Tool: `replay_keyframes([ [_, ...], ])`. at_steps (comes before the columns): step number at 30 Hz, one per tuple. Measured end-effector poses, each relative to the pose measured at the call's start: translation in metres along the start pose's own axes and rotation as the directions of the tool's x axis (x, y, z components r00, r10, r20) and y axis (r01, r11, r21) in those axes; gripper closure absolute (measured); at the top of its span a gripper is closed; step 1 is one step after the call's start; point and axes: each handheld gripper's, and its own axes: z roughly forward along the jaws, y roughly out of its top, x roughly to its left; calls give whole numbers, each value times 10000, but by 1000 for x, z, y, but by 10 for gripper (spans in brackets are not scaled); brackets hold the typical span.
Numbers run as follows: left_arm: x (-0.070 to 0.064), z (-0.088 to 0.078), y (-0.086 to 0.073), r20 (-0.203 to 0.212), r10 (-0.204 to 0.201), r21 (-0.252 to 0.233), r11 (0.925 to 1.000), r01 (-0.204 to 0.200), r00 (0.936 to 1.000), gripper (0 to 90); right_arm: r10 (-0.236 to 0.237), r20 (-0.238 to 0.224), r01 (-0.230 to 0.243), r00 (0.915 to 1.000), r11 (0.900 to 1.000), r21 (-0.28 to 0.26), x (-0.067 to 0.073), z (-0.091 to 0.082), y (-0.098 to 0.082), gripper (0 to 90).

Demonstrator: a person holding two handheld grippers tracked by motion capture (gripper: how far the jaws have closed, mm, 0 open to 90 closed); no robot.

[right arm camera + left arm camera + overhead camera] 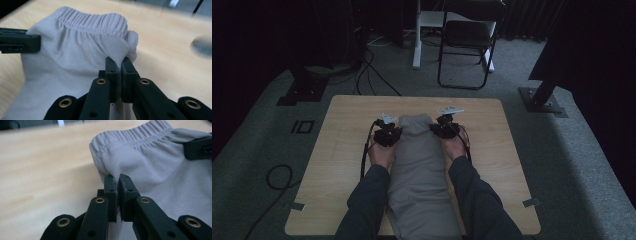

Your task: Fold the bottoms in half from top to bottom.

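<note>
Dark sleeves and forearms are seen entering from the bottom edge of the high view, on either side of a pale grey pair of fabric trousers with a gathered elastic waistband point(419, 170). These trousers are laid lengthwise down the middle of a light wooden table with rounded corners point(337, 150), with the waistband at the far end and the legs running back toward the person.

At the left corner of the waistband, the black two-jaw left gripper point(388, 134) is held by the left hand point(381, 154). In the left gripper view its jaws are closed on a pinch of grey fabric just below the elastic, and the cloth is drawn up into a small peak between them.

At the right corner, the black two-jaw right gripper point(445, 129) is held by the right hand point(455, 148). In the right gripper view its jaws are clamped on a fold of the waistband corner, which is likewise pulled up off the table.
</note>
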Motion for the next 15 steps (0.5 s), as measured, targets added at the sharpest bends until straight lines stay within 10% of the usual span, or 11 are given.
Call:
replay_keyframes([
  [10, -6, -11, 5, 231, 357, -40, 9994, -356, 9991, 859, -220, -75, 221, 9997, 9997, 76, 0, -14, 4, 868],
  [15, -20, -38, -26, 920, 486, 163, 9986, -503, 9946, 857, -390, -496, 404, 9980, 9988, 289, 9, -26, -19, 865],
])
